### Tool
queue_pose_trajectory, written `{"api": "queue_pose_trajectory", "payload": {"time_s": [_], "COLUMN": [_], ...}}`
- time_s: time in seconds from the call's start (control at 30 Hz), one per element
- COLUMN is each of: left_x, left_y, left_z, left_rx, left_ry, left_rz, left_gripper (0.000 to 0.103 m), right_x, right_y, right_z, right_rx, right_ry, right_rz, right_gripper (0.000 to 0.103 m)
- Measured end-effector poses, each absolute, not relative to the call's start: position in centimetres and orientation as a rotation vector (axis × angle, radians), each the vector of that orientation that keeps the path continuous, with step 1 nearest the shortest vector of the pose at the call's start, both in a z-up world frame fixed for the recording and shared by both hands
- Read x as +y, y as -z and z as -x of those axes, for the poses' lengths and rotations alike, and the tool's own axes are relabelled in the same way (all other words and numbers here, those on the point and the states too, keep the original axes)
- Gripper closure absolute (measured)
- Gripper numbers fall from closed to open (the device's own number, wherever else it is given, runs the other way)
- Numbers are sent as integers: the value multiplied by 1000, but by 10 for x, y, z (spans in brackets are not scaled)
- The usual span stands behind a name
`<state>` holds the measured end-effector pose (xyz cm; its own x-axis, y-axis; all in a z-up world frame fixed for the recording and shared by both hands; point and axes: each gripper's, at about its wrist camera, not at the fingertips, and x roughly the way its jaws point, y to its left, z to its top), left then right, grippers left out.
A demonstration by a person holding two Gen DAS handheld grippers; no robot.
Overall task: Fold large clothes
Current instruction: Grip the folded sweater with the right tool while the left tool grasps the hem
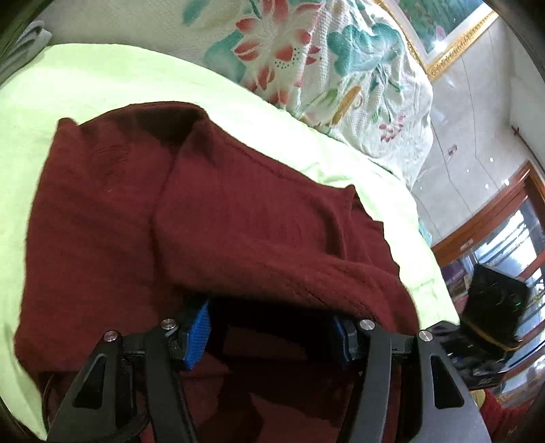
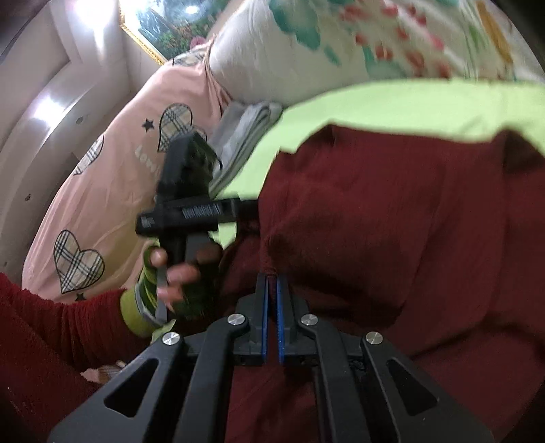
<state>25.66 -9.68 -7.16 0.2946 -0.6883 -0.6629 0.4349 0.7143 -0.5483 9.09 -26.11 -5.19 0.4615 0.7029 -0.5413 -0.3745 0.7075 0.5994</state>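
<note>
A dark red knit garment (image 1: 211,218) lies partly folded on a light green sheet (image 1: 112,81). My left gripper (image 1: 269,327) is open, its blue pads (image 1: 197,335) wide apart, with a fold of the garment draped over the tips. My right gripper (image 2: 271,283) is shut on an edge of the red garment (image 2: 391,218), which bunches at its blue pads (image 2: 265,320). The left gripper's body (image 2: 190,211) and the gloved hand holding it show at the garment's left edge in the right wrist view. The right gripper's body (image 1: 490,313) shows at the right in the left wrist view.
A floral quilt (image 1: 333,61) is piled behind the sheet. A pink heart-print pillow (image 2: 112,191) and folded grey cloth (image 2: 242,133) lie left of the sheet. A gold-framed picture (image 1: 449,30) hangs on the wall. My red-sleeved arm (image 2: 51,327) is at lower left.
</note>
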Motion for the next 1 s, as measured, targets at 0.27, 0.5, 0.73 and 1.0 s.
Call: {"api": "queue_pose_trajectory", "payload": {"time_s": [0.27, 0.5, 0.73, 1.0], "left_x": [-63, -43, -70, -91], "left_y": [62, 46, 50, 56], "left_z": [-236, -226, -249, -251], "left_rx": [1065, 1047, 1092, 1066], "left_ry": [825, 849, 773, 770], "left_rz": [333, 445, 389, 199], "left_gripper": [39, 26, 22, 101], "right_x": [-272, -348, -360, -358], "right_y": [65, 50, 51, 76], "right_z": [-64, -55, -88, -115], "right_rx": [906, 818, 834, 929], "right_ry": [-635, -296, -77, -96], "right_rz": [-521, -657, -628, -652], "right_gripper": [79, 64, 64, 98]}}
